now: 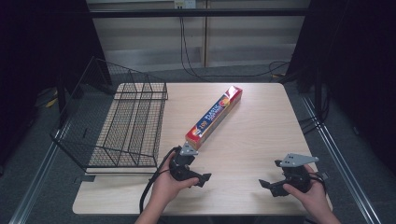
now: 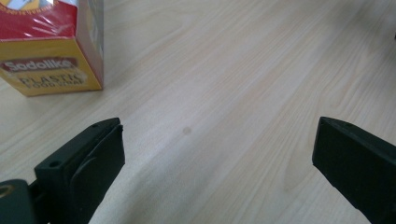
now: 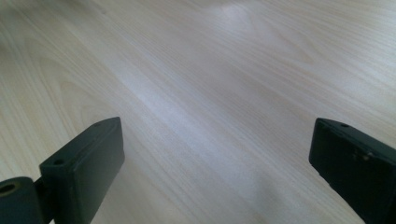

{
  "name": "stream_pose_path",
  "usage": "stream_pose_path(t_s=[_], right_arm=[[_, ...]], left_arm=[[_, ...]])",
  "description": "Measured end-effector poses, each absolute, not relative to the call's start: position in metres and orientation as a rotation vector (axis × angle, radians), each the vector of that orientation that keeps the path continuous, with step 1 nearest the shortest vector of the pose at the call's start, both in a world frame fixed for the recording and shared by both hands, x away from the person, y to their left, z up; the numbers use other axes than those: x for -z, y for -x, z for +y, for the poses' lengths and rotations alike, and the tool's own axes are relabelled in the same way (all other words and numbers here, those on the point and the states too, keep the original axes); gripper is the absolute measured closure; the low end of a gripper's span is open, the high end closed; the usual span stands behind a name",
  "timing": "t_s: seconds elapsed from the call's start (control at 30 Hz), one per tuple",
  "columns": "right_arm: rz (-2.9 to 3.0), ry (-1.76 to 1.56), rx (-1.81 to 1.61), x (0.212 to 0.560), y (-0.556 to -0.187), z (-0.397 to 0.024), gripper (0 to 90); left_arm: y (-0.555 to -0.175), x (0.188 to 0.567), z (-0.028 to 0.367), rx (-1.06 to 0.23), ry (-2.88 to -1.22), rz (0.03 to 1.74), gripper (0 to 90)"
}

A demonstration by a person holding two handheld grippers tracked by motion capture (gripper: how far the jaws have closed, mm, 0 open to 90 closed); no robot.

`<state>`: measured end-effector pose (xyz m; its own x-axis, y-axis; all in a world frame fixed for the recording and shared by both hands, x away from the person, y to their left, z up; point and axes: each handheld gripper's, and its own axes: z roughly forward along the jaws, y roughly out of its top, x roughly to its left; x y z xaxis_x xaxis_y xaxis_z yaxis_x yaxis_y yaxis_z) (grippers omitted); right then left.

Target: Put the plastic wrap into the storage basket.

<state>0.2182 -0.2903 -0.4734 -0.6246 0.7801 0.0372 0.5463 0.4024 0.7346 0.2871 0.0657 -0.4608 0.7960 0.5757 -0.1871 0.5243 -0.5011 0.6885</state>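
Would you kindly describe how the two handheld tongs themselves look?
Both the left tongs and the right tongs are black, each with two blocky, flat-faced jaws bearing small screw holes. Each carries a grey three-cornered plate on top. A black cable trails from the left one. No sleeves are visible on the forearms.

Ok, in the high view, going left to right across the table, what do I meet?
Wire basket → left gripper, jaws open → box of plastic food wrap, lying diagonally → right gripper, jaws open.
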Motion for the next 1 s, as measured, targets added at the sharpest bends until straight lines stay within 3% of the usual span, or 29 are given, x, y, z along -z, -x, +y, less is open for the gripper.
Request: stream_pose_path(t_s=[1.0], right_arm=[[2.321,-1.123,-1.061,0.476,-0.217,-0.287,3.8]], left_arm=[[-0.324,0.432,0.052,0.010,-2.203,0.900,0.8]])
